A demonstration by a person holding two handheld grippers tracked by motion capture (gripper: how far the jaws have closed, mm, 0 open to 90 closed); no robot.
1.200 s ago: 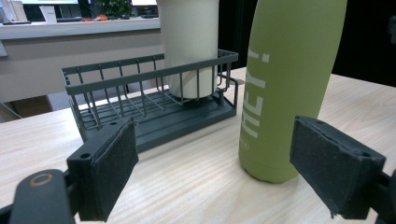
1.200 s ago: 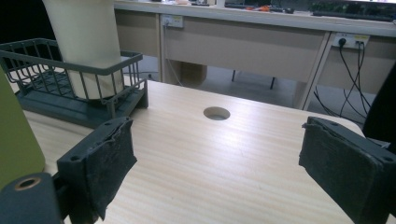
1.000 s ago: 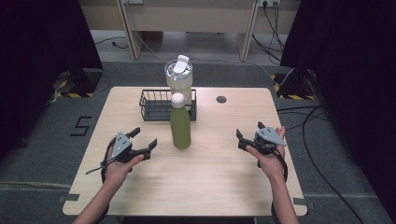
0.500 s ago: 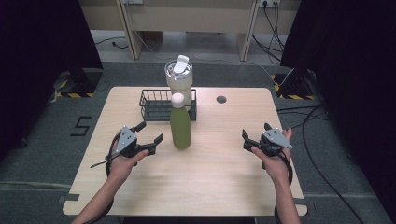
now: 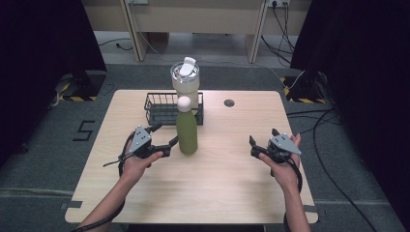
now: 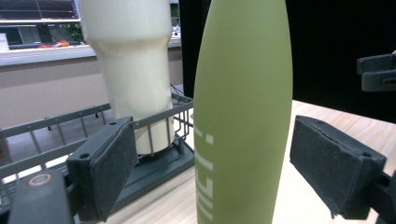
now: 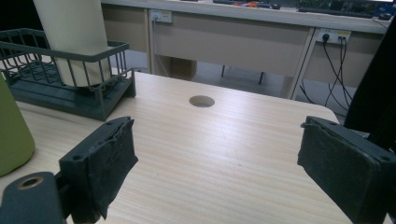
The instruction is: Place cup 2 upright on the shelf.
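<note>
The left gripper (image 5: pixel 163 139), jaws spread and just opened a little wider, straddles the green bottle (image 5: pixel 186 133) without its pads (image 6: pixel 108 165) touching; the bottle stands upright mid-tabletop, nearer the far edge. It looks like smooth, rigid metal, probably slippery and top-heavy, so a squeeze low on the straight body seems safest. Touching behind it, the wire basket (image 5: pixel 157 112) with the cream tumbler (image 5: pixel 185 83) blocks any push forward, while the right gripper (image 5: pixel 260 147) waits wide and empty near the right edge.

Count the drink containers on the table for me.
2: a green bottle standing on the tabletop before the wire basket, and a cream tumbler standing inside that basket.
</note>
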